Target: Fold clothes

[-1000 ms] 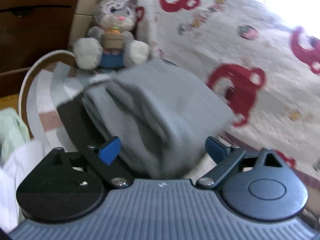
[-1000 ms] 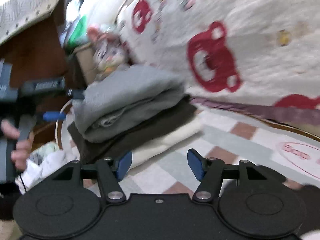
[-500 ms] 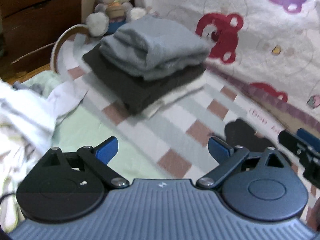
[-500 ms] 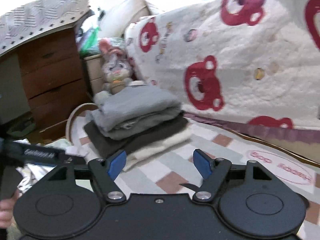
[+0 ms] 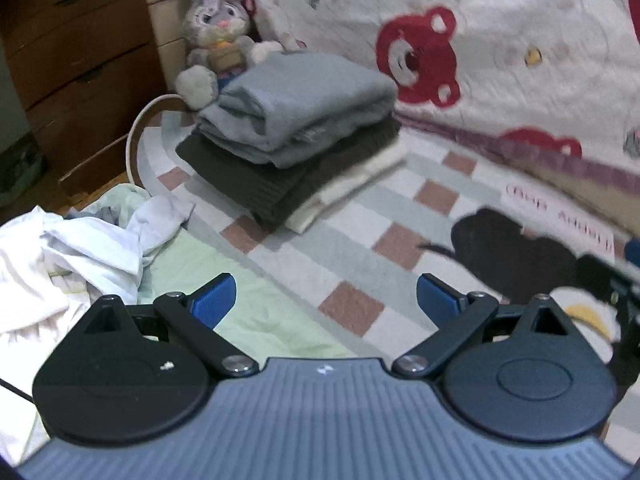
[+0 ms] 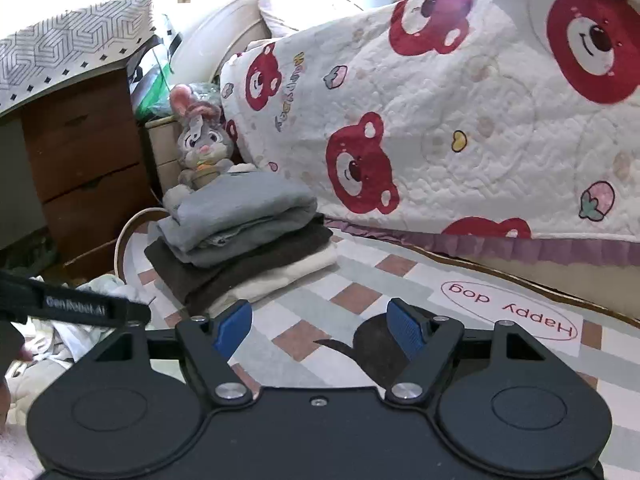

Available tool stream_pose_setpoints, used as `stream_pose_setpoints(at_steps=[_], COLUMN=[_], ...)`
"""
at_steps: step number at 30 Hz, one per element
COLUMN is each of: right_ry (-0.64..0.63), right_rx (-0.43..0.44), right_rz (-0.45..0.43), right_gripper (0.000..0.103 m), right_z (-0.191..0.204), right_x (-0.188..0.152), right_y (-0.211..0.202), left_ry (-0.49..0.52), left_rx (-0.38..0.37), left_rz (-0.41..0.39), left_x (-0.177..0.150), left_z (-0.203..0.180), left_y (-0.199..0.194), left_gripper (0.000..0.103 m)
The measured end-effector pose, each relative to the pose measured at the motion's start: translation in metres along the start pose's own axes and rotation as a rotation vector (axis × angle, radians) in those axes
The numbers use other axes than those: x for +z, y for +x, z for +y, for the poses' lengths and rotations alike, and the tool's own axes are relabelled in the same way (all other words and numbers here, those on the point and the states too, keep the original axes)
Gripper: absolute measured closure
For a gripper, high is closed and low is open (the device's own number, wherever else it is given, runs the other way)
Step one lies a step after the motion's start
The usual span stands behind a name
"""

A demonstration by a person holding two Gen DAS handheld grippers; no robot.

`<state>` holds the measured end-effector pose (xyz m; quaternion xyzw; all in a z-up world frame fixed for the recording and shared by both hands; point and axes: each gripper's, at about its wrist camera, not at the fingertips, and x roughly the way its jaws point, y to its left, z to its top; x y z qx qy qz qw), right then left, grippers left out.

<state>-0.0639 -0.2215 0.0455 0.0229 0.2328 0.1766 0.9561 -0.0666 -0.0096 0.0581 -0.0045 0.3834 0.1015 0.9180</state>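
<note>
Both pairs of blue fingers stand spread wide with nothing between them: the left gripper (image 5: 326,298) hangs over the near edge of a pale green cloth (image 5: 256,312), the right gripper (image 6: 318,330) over the checked rug (image 6: 304,300). Far on the left of the rug sits a finished stack: a folded grey garment (image 5: 304,108) on top, a dark brown one (image 5: 280,176) under it, a cream one (image 5: 352,184) at the bottom, just in front of a plush rabbit (image 5: 212,36). So three pieces look done. Left to do, by my reading, is the crumpled white pile (image 5: 60,256) at the near left and the green cloth beside it, both unfolded. Neither gripper touches any clothing at this moment.
</note>
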Motion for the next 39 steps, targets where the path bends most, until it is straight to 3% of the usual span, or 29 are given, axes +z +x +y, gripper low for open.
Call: stream_pose_setpoints(at_steps=[5, 9, 12, 30, 39], right_ry=[0.022, 0.043, 0.028, 0.005, 0.007], right_rx=[0.013, 0.049, 0.062, 0.064, 0.062], right_rz=[0.002, -0.007, -0.008, -0.008, 0.012], right_gripper=[0.024, 0.024, 0.016, 0.016, 0.016], right_z=[-0.003, -0.003, 0.001, 0.012, 0.015], right_x=[-0.004, -0.004, -0.004, -0.001, -0.003], right_y=[0.002, 0.001, 0.001, -0.004, 0.001], left_ry=[0.08, 0.075, 0.066, 0.177, 0.172], left_rx=[0.012, 0.009, 0.011, 0.04, 0.032], left_rz=[0.004, 0.01, 0.013, -0.027, -0.027], left_x=[-0.001, -0.002, -0.002, -0.005, -0.006], left_z=[-0.017, -0.017, -0.016, -0.031, -0.029], left_y=[-0.003, -0.005, -0.005, -0.011, -0.012], left_gripper=[0.005, 0.005, 0.005, 0.0, 0.0])
